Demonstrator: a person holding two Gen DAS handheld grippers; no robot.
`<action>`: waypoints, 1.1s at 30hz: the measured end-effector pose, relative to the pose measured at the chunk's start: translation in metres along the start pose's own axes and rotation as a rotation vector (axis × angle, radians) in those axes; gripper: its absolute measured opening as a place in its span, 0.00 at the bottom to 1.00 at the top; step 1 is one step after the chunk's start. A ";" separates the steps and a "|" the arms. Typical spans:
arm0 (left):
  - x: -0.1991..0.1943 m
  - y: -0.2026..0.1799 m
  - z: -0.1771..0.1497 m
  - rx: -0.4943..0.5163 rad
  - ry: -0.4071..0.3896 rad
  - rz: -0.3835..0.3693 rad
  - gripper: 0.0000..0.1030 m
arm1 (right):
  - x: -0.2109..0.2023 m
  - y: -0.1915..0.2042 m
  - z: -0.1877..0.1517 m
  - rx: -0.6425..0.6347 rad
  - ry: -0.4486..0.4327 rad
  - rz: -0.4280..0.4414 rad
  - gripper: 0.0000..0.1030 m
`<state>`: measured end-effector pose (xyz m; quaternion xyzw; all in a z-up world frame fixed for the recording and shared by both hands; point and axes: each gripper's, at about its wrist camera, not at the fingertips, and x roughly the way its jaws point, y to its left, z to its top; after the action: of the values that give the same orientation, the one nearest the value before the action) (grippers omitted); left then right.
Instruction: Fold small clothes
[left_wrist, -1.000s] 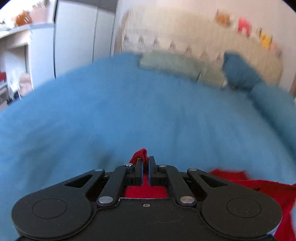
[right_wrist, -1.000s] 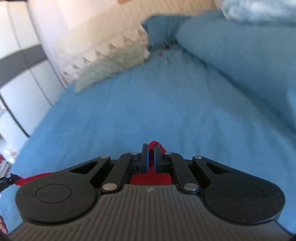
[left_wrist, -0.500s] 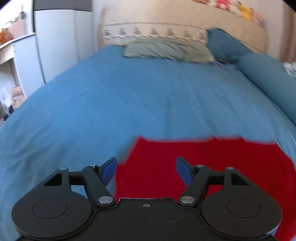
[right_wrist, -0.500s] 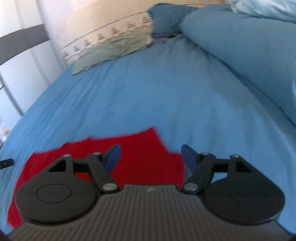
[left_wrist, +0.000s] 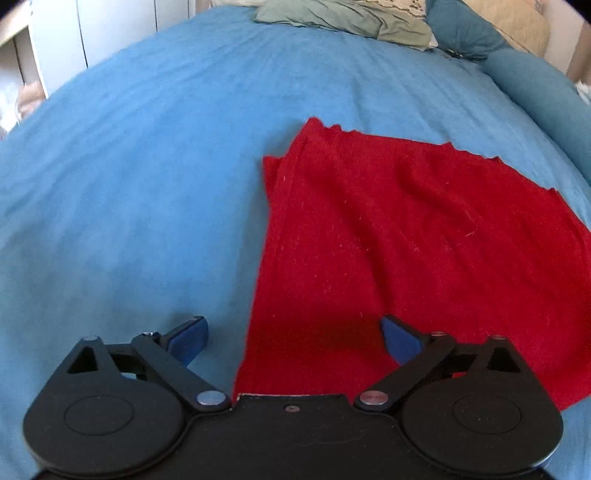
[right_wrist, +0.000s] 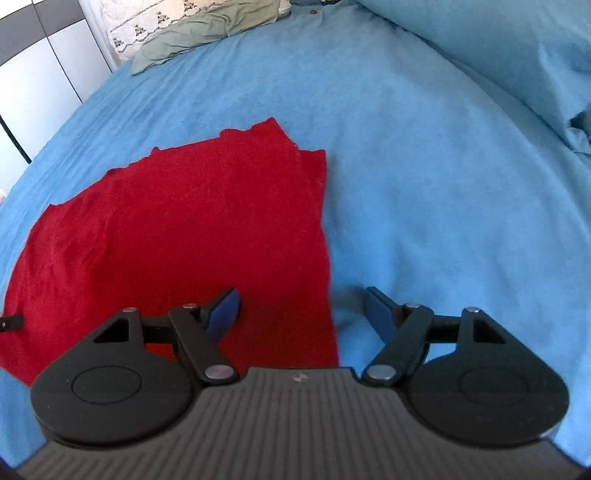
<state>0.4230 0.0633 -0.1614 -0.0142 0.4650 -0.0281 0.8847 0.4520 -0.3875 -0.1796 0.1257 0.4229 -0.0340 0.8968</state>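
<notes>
A: What's there?
B: A blue bed (left_wrist: 147, 166), a red cloth (left_wrist: 388, 240) lying flat on it, partly folded, a green pillow (right_wrist: 207, 33) far behind.
A: Any writing?
B: None readable.
A: The jaws?
B: Left gripper (left_wrist: 293, 334) and right gripper (right_wrist: 301, 310) have just been opening; both spread, each over a cloth edge, nothing pinched.

Both wrist views look steeply down, close over the bed (left_wrist: 147, 184), sharing the red cloth (left_wrist: 369, 240) from opposite edges.
</notes>
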 end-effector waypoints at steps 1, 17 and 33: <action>-0.009 -0.004 0.002 0.020 -0.016 0.012 0.96 | -0.014 -0.001 0.002 0.000 -0.022 0.026 0.88; -0.026 -0.107 0.024 0.167 0.037 -0.092 1.00 | -0.013 -0.014 -0.003 0.025 0.136 0.074 0.92; 0.033 -0.120 0.031 0.116 0.161 -0.025 1.00 | 0.023 -0.005 0.000 0.029 0.127 0.176 0.46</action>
<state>0.4626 -0.0583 -0.1653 0.0336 0.5318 -0.0669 0.8435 0.4663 -0.3911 -0.1985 0.1771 0.4657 0.0471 0.8658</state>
